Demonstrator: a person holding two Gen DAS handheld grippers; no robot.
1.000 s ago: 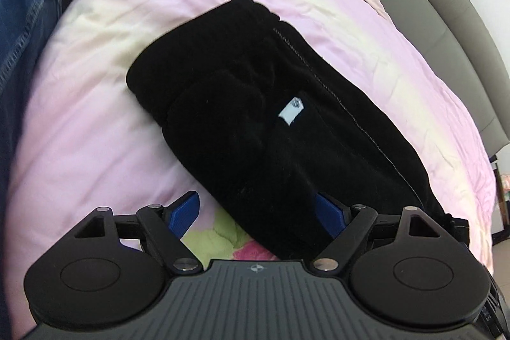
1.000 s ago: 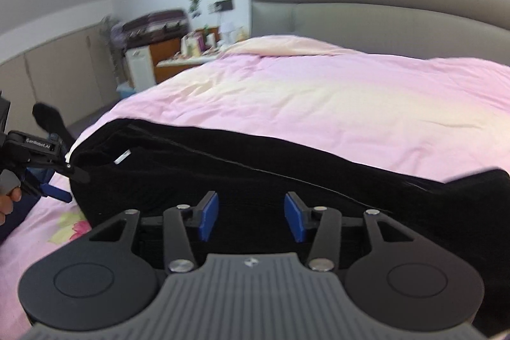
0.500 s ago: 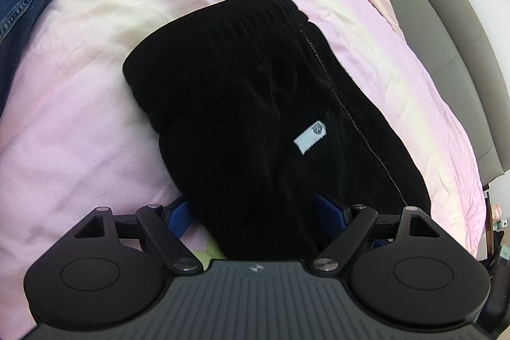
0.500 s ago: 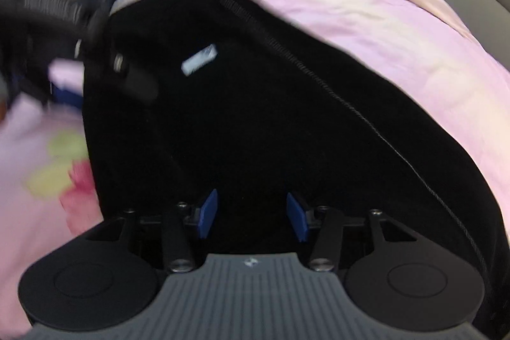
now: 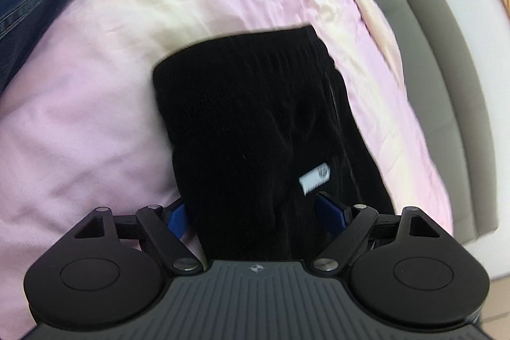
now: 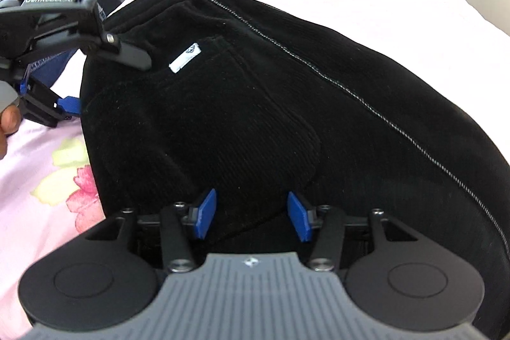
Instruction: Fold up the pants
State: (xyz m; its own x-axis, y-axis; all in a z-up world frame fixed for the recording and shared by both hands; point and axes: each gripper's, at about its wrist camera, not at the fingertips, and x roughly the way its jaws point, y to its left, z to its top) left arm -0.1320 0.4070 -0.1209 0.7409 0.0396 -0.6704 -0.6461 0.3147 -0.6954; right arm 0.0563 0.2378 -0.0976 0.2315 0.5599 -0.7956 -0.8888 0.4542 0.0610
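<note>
Straddling the black corduroy pants on the bed, left tool and right tool gape open; closing shallow risks pinching only one layer.

We read one text only: "GenRobot.AI" in pale letters on the black body of the left tool, seen from the right wrist view, last letters partly cut by the edge. The small white tag sewn on the black pants carries a tiny round logo, too small for us to read; same tag in the left wrist view, blurred.
</note>
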